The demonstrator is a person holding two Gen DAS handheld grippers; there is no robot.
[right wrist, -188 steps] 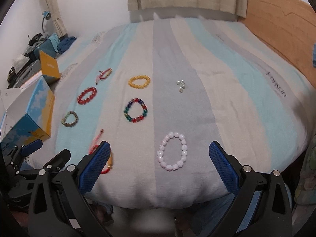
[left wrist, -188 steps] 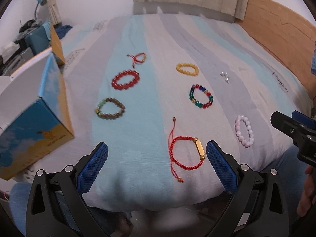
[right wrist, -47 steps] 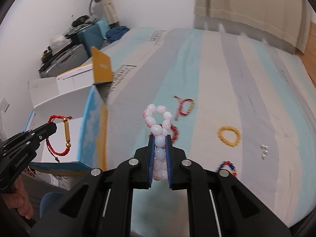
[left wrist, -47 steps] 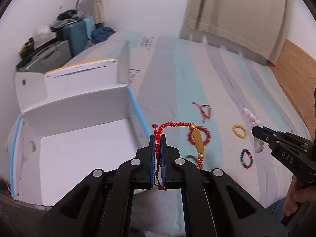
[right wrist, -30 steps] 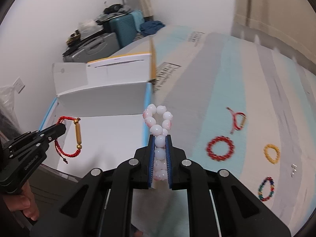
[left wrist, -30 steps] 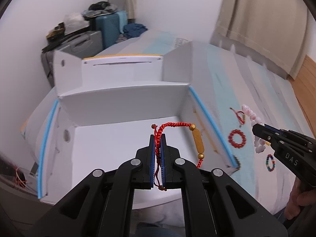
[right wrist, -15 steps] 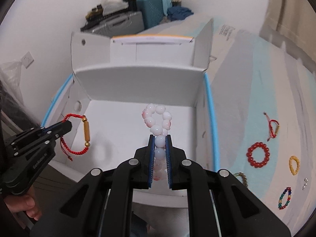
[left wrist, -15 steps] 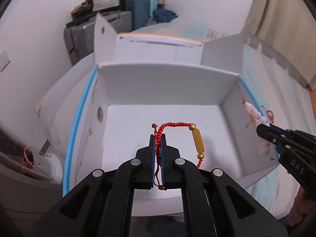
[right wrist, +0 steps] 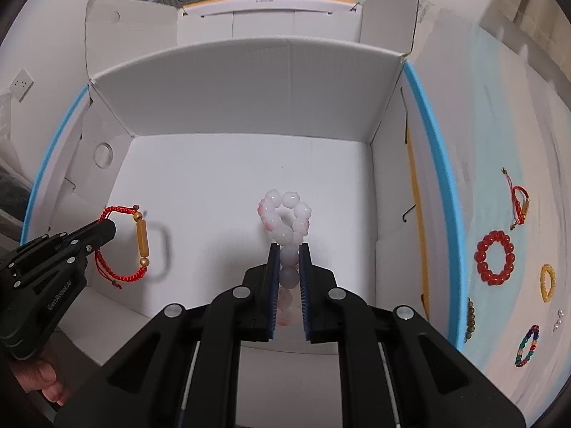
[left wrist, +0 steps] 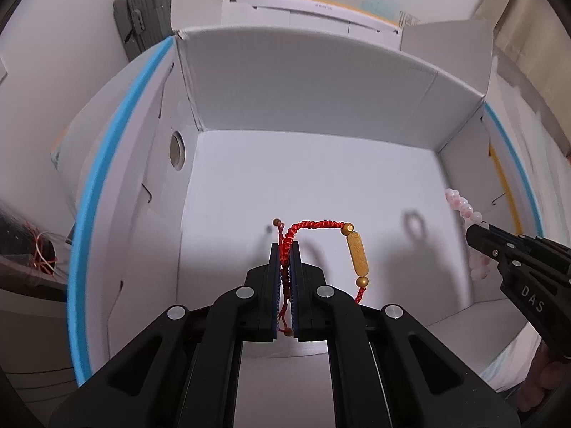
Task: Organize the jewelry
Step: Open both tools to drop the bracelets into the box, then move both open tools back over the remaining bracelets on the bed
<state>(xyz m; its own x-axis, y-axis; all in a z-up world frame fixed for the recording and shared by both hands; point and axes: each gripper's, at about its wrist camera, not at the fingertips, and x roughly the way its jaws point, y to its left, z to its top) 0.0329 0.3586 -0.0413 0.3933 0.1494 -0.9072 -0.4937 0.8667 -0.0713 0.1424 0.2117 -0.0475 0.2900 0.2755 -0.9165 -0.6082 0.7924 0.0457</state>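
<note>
My left gripper [left wrist: 284, 246] is shut on a red cord bracelet [left wrist: 323, 226] with a gold tube bead, held above the white floor of an open cardboard box [left wrist: 321, 100]. My right gripper [right wrist: 288, 248] is shut on a pale pink bead bracelet [right wrist: 285, 217], also hanging over the inside of the box [right wrist: 246, 92]. In the right wrist view the left gripper [right wrist: 107, 226] enters from the left with the red cord bracelet [right wrist: 141, 239]. In the left wrist view the right gripper [left wrist: 476, 230] comes in from the right, the pink beads [left wrist: 462, 207] poking above its tip.
On the striped bedspread to the right of the box lie a red bead bracelet [right wrist: 496, 256], a red cord bracelet [right wrist: 519, 203], a yellow bracelet [right wrist: 547, 281], a multicoloured bracelet [right wrist: 528, 351], small silver pieces [right wrist: 558, 319] and a brown bead bracelet [right wrist: 471, 317] against the box wall. Suitcases [left wrist: 150, 10] stand behind the box.
Both grippers have moved left from over the bed and come down over the open box, each still holding its bracelet. The box interior now fills both views.
</note>
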